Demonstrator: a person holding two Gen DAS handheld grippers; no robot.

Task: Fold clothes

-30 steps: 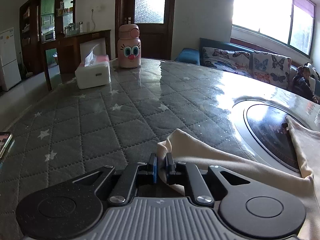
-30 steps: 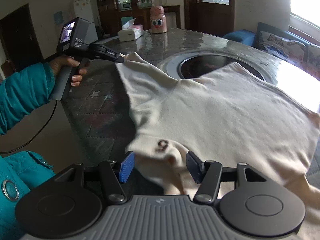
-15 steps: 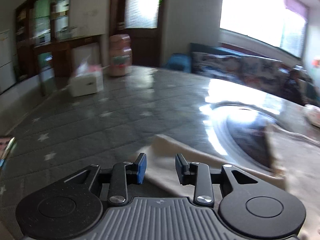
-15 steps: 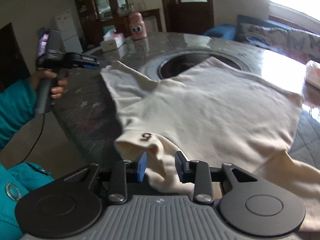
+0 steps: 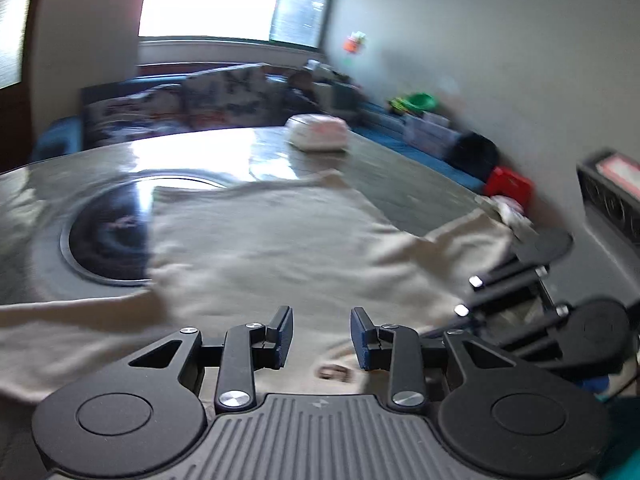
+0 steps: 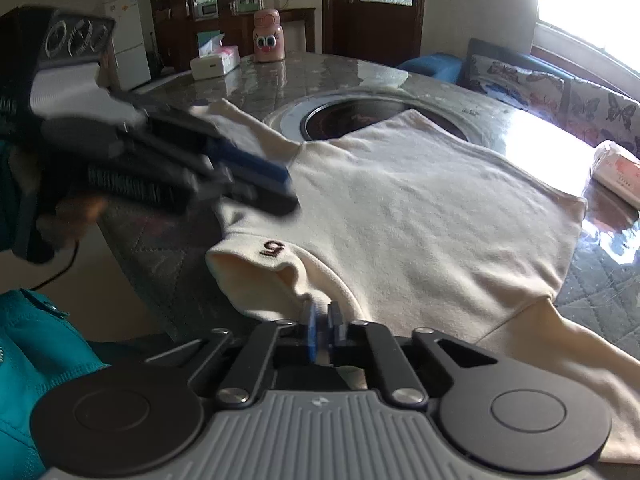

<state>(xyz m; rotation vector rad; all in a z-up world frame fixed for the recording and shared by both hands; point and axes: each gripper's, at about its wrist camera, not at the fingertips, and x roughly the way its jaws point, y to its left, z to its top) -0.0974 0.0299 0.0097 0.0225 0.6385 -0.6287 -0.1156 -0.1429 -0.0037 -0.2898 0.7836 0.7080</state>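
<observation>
A cream T-shirt (image 6: 420, 216) with a small "5" mark (image 6: 272, 248) lies spread on the round table (image 6: 360, 76), partly over the dark inset cooktop (image 6: 344, 116). My right gripper (image 6: 322, 328) is shut on a fold of the shirt's near edge, just right of the mark. My left gripper (image 5: 320, 336) stands open low over the shirt (image 5: 272, 240), its pads apart and pressing on nothing. From the right wrist it shows blurred as the left gripper (image 6: 276, 184), hovering above the shirt's left side. The right gripper (image 5: 460, 300) shows at the right of the left wrist view.
A tissue box (image 6: 214, 63) and a pink bottle (image 6: 269, 41) stand at the table's far side. A tissue pack (image 6: 616, 176) lies at the right. The table's edge runs close on the left by a teal sleeve (image 6: 40, 360). A sofa (image 6: 540, 84) is behind.
My left gripper let go of the sleeve corner, opened, and swung right across the shirt toward the right gripper. My right gripper closed on the shirt's near edge.
</observation>
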